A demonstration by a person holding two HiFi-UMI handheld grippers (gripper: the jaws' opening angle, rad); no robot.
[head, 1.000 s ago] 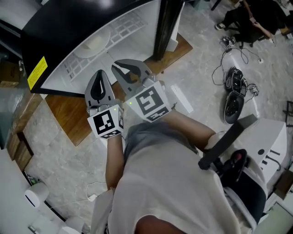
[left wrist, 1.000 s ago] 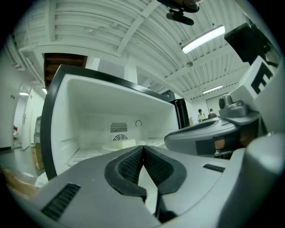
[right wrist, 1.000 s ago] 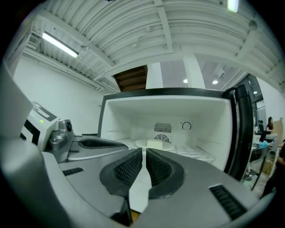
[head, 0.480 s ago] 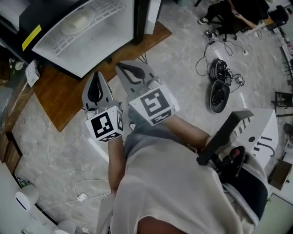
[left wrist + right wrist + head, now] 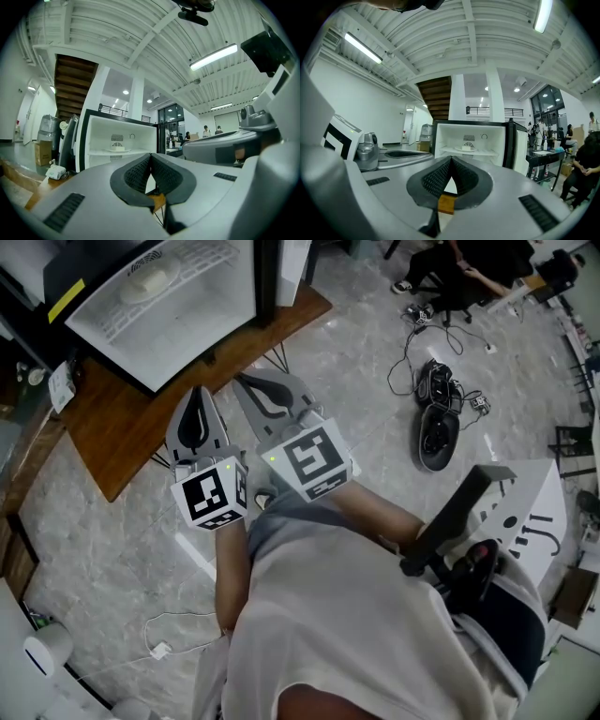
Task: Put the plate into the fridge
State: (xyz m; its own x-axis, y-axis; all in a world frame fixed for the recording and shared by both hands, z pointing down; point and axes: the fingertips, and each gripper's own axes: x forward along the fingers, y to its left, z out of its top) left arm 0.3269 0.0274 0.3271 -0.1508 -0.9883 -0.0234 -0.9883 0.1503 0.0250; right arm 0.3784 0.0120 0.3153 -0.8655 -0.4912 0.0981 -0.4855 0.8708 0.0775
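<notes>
A white plate (image 5: 153,276) with something pale on it rests on the shelf of the open fridge (image 5: 178,320), at the top left of the head view. It also shows in the left gripper view as plate (image 5: 117,146) and in the right gripper view as plate (image 5: 468,147). My left gripper (image 5: 198,396) and right gripper (image 5: 247,381) hang side by side well short of the fridge, over the floor. Both are shut, pads touching, with nothing between them. Each points toward the fridge, left gripper (image 5: 150,154) and right gripper (image 5: 451,158).
The fridge stands on a wooden platform (image 5: 112,437) with its door (image 5: 292,266) swung open to the right. Shoes and cables (image 5: 439,423) lie on the stone floor at right. A white seat with a black handle (image 5: 525,512) is close by on my right.
The fridge has slid up and to the left in the head view and looks smaller, as I draw back from it. Both grippers stay together in front of me.
</notes>
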